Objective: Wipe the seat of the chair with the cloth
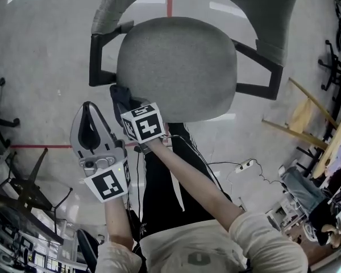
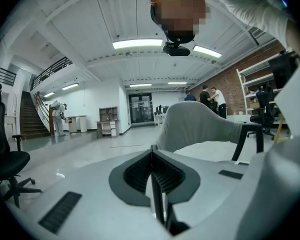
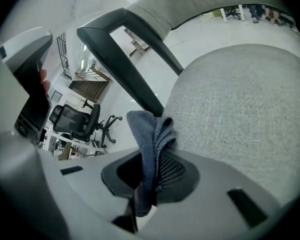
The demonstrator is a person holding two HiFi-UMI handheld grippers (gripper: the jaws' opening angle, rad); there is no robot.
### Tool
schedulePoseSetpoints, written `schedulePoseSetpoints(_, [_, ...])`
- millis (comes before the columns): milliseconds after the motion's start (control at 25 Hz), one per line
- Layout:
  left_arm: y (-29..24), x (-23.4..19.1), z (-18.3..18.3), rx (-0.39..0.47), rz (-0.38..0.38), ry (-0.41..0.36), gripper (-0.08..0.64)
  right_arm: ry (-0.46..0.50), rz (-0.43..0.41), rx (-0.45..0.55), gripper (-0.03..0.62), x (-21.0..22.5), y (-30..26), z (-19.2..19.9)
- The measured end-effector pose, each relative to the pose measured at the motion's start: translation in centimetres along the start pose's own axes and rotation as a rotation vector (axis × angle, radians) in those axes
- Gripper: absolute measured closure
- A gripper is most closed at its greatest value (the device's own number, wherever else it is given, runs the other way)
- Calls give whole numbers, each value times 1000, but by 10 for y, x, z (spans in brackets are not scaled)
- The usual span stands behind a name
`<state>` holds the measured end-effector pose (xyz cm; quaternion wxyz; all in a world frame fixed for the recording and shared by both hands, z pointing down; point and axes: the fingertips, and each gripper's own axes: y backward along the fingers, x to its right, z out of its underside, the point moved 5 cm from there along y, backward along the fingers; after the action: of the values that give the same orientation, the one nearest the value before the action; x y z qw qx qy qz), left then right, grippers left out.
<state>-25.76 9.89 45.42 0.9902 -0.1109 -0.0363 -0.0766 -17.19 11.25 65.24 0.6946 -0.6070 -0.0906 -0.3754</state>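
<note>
The cloth (image 3: 149, 134) pinched in the right hand-held gripper (image 3: 151, 171) is dark blue. Ahead of it, the seat (image 3: 240, 104) is mottled grey fabric with a faint pale grid, and the armrest (image 3: 125, 59) beside it is black. The left hand-held gripper (image 2: 152, 156) is light grey with black ribbed pads. Its marker cube (image 1: 109, 185) is white with black squares. Beneath it, the floor (image 1: 40, 50) is pale grey, crossed by a red line (image 1: 37, 147).
</note>
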Motion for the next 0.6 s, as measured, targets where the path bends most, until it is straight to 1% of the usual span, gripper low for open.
schedulePoseSetpoints(160, [-11, 9, -6, 7, 33, 2, 545, 10, 15, -4, 535, 10, 14, 6])
schedulePoseSetpoints(280, [-20, 23, -7, 9, 69, 8, 545, -5, 42, 4, 535, 27, 30, 12])
schedulePoseSetpoints(440, [-30, 48, -11, 18, 135, -4, 545, -20, 100, 22, 535, 61, 59, 25])
schedulePoseSetpoints(600, [-35, 70, -18, 22, 179, -5, 545, -22, 177, 25, 535, 105, 98, 41])
